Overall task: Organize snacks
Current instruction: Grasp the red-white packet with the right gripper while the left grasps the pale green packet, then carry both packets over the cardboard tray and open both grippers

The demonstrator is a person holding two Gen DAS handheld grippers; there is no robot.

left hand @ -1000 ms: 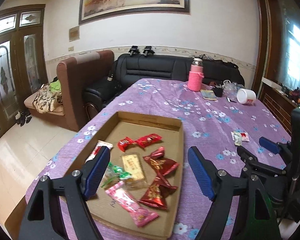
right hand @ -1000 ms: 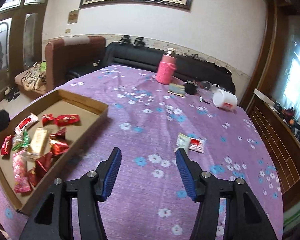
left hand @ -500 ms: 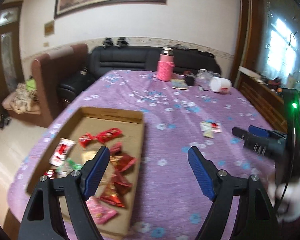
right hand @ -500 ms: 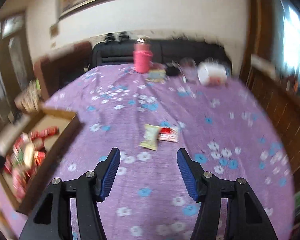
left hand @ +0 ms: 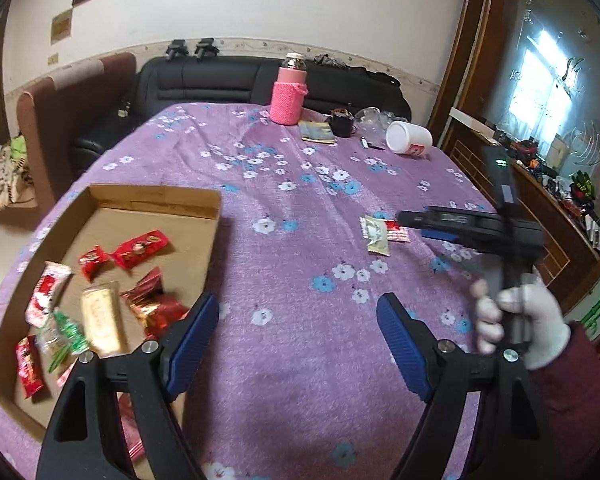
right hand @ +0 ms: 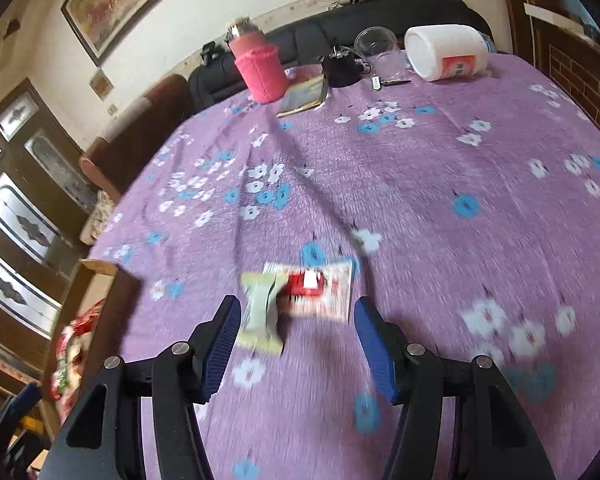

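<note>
Right wrist view shows the right gripper (right hand: pixel 296 338) wide open, holding nothing, above a pale green snack packet (right hand: pixel 261 312) and a red-and-white snack packet (right hand: pixel 316 288) on the purple flowered tablecloth (right hand: pixel 420 184). The left gripper (left hand: pixel 298 346) is wide open and empty beside the brown cardboard tray (left hand: pixel 156 200).

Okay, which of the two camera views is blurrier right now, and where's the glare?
Right wrist view: motion-smeared, the two snack packets and tablecloth flowers streaked. Left wrist view: mostly sharper, only the gloved hand blurred; window glare at upper right.

White glove (left hand: pixel 540 320), maroon sleeve (left hand: pixel 568 392), blue-padded black tool (left hand: pixel 298 344)
</note>
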